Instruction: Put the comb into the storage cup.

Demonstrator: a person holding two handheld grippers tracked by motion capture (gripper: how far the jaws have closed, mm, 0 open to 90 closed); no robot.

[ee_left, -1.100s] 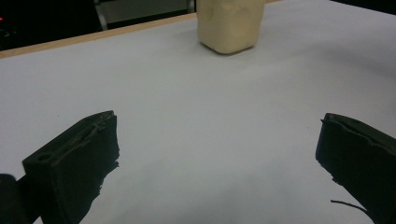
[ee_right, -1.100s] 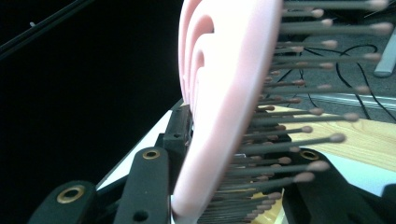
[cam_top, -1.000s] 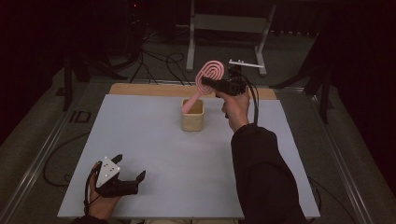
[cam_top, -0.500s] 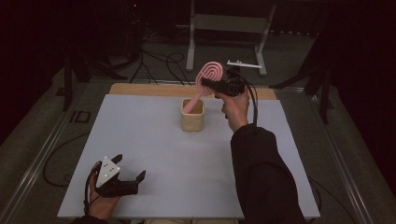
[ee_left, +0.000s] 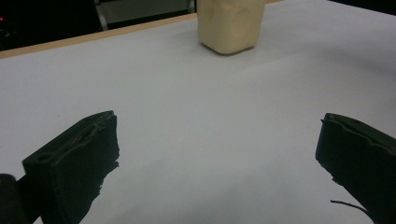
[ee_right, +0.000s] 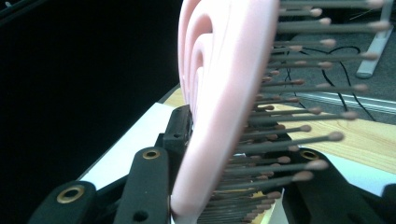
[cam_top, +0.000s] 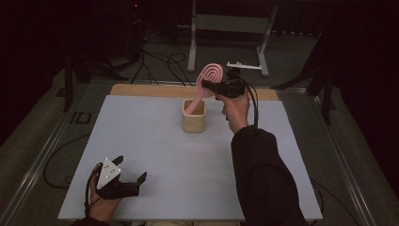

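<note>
Little has moved over the last second: our right gripper [cam_top: 207,84] has kept its clamp on the brush [cam_top: 205,84], easing it only slightly lower toward the cup [cam_top: 194,123], and our left gripper [cam_top: 129,172] has stayed parked near the front left corner of the table [cam_top: 141,141].

From the high view, the pink brush stands tilted, its oval head up in the air and its handle running down into the cream cup at the middle back of the table. Our right gripper grips the head from the side. We judge the step in hand to be standing the brush in the cup; the next move calls for lowering until the handle bottoms out, then parting the jaws without tipping the cup.

The left gripper view looks across bare white table at the cup [ee_left: 229,25], well apart from us. Our jaws stand wide apart with nothing between them. The cup's top is cut off there, so we cannot see the brush from this side.

The right gripper view brings what the other views lack: the brush [ee_right: 219,107] seen edge-on, its bristles [ee_right: 299,126] pointing to one side, the jaws closed on the head from both faces. The cup is hidden below, so how deep the handle sits is judged from the high view alone.
</note>
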